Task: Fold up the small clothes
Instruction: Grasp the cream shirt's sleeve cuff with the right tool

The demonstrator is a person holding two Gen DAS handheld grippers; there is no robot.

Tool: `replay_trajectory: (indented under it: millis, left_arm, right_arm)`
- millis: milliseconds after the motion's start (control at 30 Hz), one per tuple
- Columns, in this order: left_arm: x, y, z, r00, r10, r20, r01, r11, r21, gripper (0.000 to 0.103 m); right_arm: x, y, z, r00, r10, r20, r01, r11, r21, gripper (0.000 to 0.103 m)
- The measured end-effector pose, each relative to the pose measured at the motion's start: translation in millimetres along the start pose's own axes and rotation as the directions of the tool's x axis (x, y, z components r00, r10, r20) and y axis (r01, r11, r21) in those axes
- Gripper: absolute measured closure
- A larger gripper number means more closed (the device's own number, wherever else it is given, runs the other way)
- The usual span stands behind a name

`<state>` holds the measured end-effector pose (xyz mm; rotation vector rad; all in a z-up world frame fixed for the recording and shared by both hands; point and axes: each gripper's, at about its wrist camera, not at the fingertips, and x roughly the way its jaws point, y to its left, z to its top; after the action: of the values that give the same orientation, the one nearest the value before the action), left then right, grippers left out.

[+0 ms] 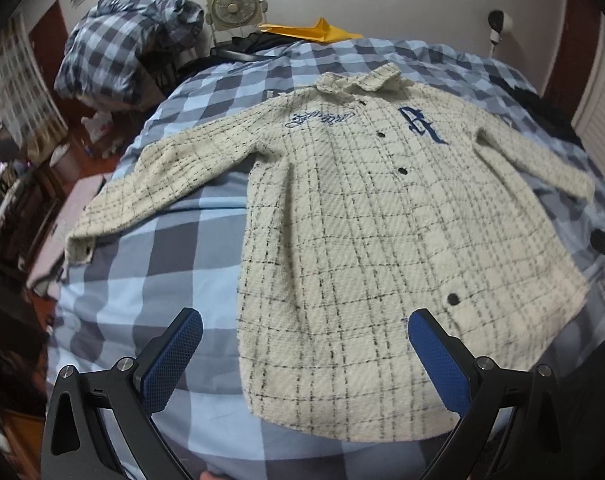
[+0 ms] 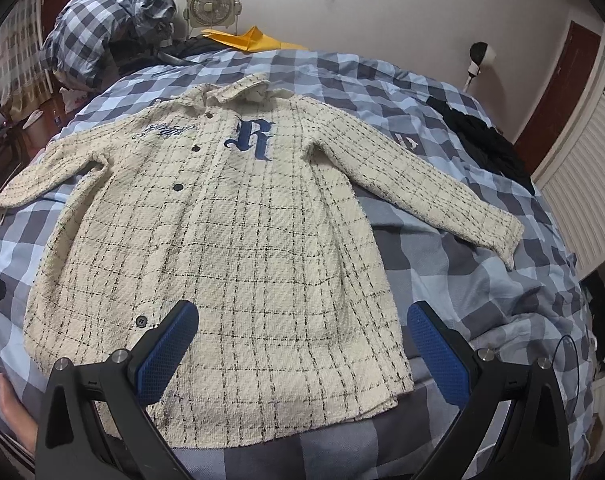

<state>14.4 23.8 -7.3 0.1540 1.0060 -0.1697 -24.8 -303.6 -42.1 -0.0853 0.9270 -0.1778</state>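
A cream plaid button-up shirt [image 1: 362, 220] with a blue "R" on the chest lies flat, front up, sleeves spread, on a blue and grey checked bed cover [image 1: 154, 248]. It also shows in the right wrist view [image 2: 242, 240]. My left gripper [image 1: 305, 322] is open and empty, hovering above the shirt's lower left hem. My right gripper [image 2: 302, 318] is open and empty, above the shirt's lower right hem. The left sleeve cuff [image 1: 80, 246] reaches the bed's left edge; the right sleeve cuff [image 2: 506, 240] lies out to the right.
A crumpled checked duvet [image 1: 130, 36] is piled at the far left by a beige fan [image 1: 232, 4] and a yellow envelope [image 1: 314, 30]. Dark clothes [image 2: 486, 144] lie on the bed's right side. The wall stands behind; furniture crowds the left.
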Motion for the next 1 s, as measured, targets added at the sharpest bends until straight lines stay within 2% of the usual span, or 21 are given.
replay_trajectory:
  millis: [133,200,267,333,467,533,567,733,800,867,900,933,1000]
  left_arm:
    - [-2,0,-1,1.000,0.012,0.005,-0.012,1.000,0.004,0.000]
    - [-4,-2,-3,1.000,0.008,0.007,-0.008,1.000,0.012,0.000]
    - [-6,-3,-2,1.000,0.002,0.011,-0.002,1.000,0.019,0.000]
    - [-7,-6,-2,1.000,0.007,0.018,-0.007,0.999,0.031,0.000]
    - [-5,-10,-2,0.999,0.034,0.024,-0.035,0.998,0.055,0.000]
    - [-1,-10,-2,0.999,0.033,0.012,-0.034,0.998,0.054,0.000]
    - [1,-10,-2,1.000,0.031,0.003,-0.031,0.998,0.051,0.000]
    - [14,-7,-1,0.999,0.025,-0.043,-0.024,0.999,0.028,0.000]
    - [18,-6,0,0.998,0.025,-0.059,-0.024,1.000,0.019,0.000]
    - [21,-7,1,0.997,0.032,-0.065,-0.031,0.999,0.016,0.000]
    - [23,-7,1,0.997,0.038,-0.068,-0.037,0.999,0.015,0.000]
    - [24,-6,2,0.997,0.041,-0.070,-0.040,0.999,0.014,0.000]
    - [27,-6,3,0.996,0.046,-0.078,-0.046,0.999,0.009,0.000]
  right_arm:
    - [-16,-23,4,0.999,0.051,-0.019,-0.049,0.997,0.055,0.001]
    - [-24,-48,6,0.996,0.086,-0.038,-0.082,0.993,0.085,0.001]
    - [-23,-66,9,0.997,0.062,-0.043,-0.057,0.994,0.094,0.001]
    - [-14,-102,12,0.998,0.003,-0.068,0.006,0.993,0.120,0.001]
    - [24,-169,13,0.984,0.009,-0.180,0.035,0.971,0.238,0.001]
    - [55,-210,12,0.963,0.035,-0.267,0.059,0.940,0.336,0.001]
    - [77,-239,10,0.951,0.047,-0.306,0.085,0.910,0.405,0.001]
    - [133,-318,8,0.935,0.036,-0.354,0.177,0.816,0.551,0.001]
    - [159,-343,4,0.928,0.086,-0.364,0.180,0.750,0.637,0.001]
    - [173,-354,3,0.928,0.120,-0.352,0.168,0.709,0.685,0.001]
    - [179,-357,5,0.931,0.125,-0.343,0.166,0.694,0.701,0.001]
    - [184,-355,11,0.933,0.113,-0.342,0.172,0.695,0.698,0.001]
    - [195,-351,20,0.933,0.092,-0.348,0.181,0.715,0.675,0.001]
